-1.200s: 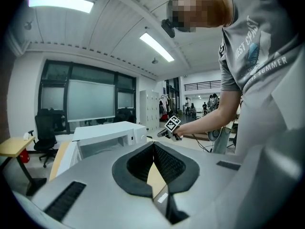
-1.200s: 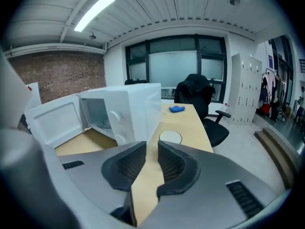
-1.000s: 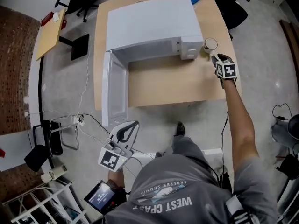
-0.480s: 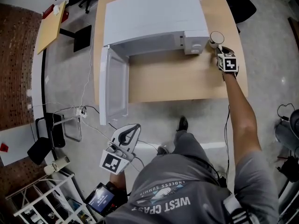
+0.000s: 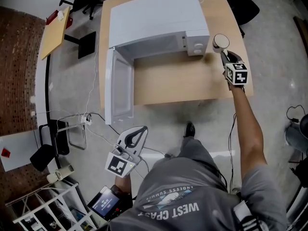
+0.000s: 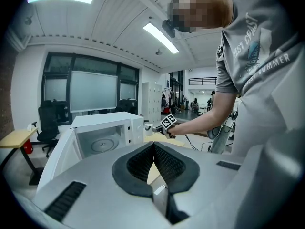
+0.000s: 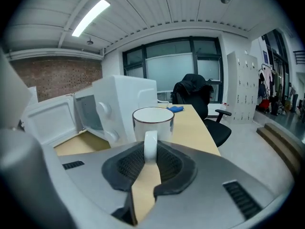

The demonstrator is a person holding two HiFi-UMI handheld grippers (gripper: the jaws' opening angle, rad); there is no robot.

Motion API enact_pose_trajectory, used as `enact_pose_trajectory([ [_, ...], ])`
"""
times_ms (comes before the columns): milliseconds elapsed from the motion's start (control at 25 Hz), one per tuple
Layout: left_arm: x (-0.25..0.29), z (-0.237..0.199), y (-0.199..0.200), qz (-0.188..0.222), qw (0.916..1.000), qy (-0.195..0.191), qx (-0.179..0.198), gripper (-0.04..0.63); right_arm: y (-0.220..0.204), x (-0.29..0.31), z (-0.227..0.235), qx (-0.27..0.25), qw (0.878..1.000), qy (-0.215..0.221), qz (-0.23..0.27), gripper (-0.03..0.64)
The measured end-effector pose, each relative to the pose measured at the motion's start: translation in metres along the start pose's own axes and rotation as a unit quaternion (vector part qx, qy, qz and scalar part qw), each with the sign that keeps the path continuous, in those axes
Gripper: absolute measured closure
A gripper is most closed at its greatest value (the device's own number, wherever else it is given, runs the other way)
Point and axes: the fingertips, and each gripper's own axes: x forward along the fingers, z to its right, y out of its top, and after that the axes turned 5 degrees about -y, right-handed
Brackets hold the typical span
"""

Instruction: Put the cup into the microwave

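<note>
Plainly, in the head view, the white ceramic cup (image 5: 221,42) is found just beside the right end of the boxy white microwave (image 5: 154,18), next to its control panel. Whether it is clear of the pale wooden table (image 5: 183,83) cannot be told from above. It is held by the right gripper (image 5: 223,53). The left gripper (image 5: 138,130) hangs well apart from the microwave, out in front of its swung-open white door (image 5: 119,93). The step in hand is judged to be the carry round to the microwave's open front.

In the left gripper view, the left gripper's jaws are seen pressed together with nothing between them. The microwave's cavity (image 6: 102,137) and its round turntable (image 6: 101,145) are shown unobstructed. No help should be needed from this side, and this tool is best held clear of the door.

In the right gripper view, the right gripper's jaws have just been closing and are pinched on the cup's curved white handle (image 7: 150,144). The cup stands upright beyond the pads. Since only the handle is gripped, the cup could swing or tip. It should be carried level and slowly past the microwave's control-panel corner, then raised over the cavity's sill. It should be set on the turntable before the grip is released.
</note>
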Motion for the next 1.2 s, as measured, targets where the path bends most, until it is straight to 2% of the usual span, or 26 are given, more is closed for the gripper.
enact_pose_trajectory([
  [120, -0.002, 0.011, -0.007, -0.049, 0.9985, -0.023, -0.002, 0.575, 0.019, -0.053, 0.002, -0.004, 1.000, -0.005, 0.014, 0.549],
  [160, -0.001, 0.013, -0.003, -0.051, 0.9984, -0.024, -0.009, 0.575, 0.027, -0.070, 0.003, -0.003, 1.000, -0.003, 0.021, 0.549],
  [240, 0.002, 0.012, 0.011, -0.021, 0.9996, -0.015, -0.010, 0.575, 0.041, -0.089, -0.005, 0.002, 0.999, 0.011, 0.041, 0.549],
  [360, 0.005, 0.005, 0.028, 0.045, 0.9986, -0.012, 0.027, 0.575, 0.052, -0.112, -0.028, 0.005, 0.997, 0.028, 0.065, 0.549],
  [560, -0.014, 0.004, 0.044, 0.094, 0.9924, -0.027, 0.074, 0.575, 0.067, -0.177, -0.068, 0.018, 0.996, 0.028, 0.080, 0.549],
  [840, -0.068, -0.004, 0.060, 0.139, 0.9848, -0.035, 0.097, 0.575, 0.100, -0.269, -0.136, 0.031, 0.993, 0.035, 0.112, 0.549],
  [1080, -0.125, -0.004, 0.066, 0.165, 0.9786, -0.042, 0.115, 0.575, 0.124, -0.333, -0.210, 0.009, 0.990, 0.062, 0.124, 0.549],
  [1200, -0.136, -0.004, 0.062, 0.173, 0.9766, -0.043, 0.120, 0.575, 0.126, -0.354, -0.234, 0.004, 0.988, 0.075, 0.135, 0.549],
])
